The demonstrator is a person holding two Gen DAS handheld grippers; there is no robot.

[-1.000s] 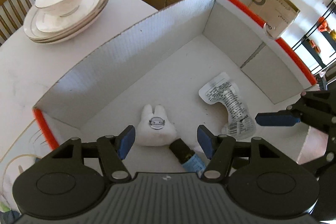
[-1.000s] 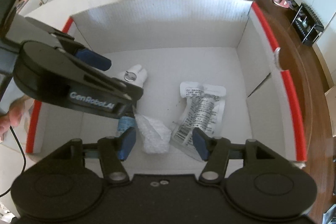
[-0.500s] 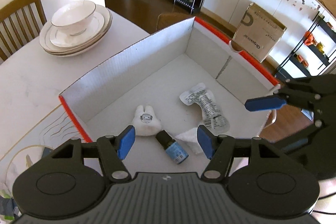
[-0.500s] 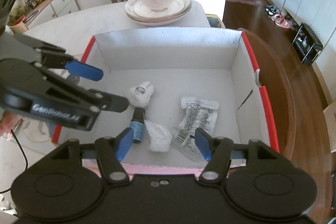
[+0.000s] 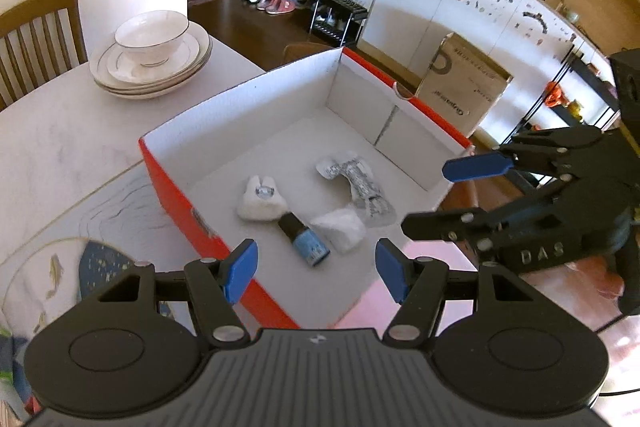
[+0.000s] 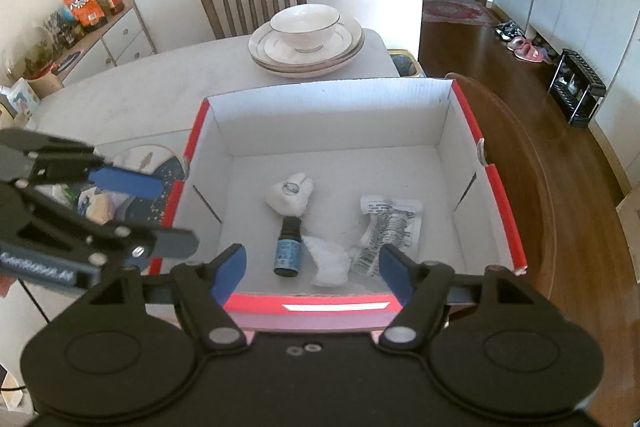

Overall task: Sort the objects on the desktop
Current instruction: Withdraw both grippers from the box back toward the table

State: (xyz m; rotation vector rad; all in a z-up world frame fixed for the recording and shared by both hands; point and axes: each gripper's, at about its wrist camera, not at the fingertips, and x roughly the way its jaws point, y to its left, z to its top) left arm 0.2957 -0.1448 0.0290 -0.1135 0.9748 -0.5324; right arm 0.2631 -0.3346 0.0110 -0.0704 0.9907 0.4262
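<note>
Open red-edged box (image 5: 176,187) on white counter (image 5: 60,147). Inside box, near its front wall: white tooth-shaped plush (image 5: 260,201), small blue bottle (image 5: 306,245) lying flat just right of plush, crumpled white wad (image 5: 340,229) beside bottle, printed foil packet (image 5: 356,183) behind wad. Stacked plates with bowl (image 5: 152,57) beyond box, far left. Left gripper (image 5: 316,269) above box front edge, jaws apart, empty. Right gripper (image 5: 452,195) at box right side, nothing between jaws, jaws opening.

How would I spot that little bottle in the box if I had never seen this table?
Find the red-edged cardboard box with white inside walls, on the table in front of the stacked plates. Four things lie on its floor, toward the near wall. The small bottle lies on its side between a white tooth-shaped plush and a crumpled white wrapper; it alone has a black cap and a blue label.
</note>
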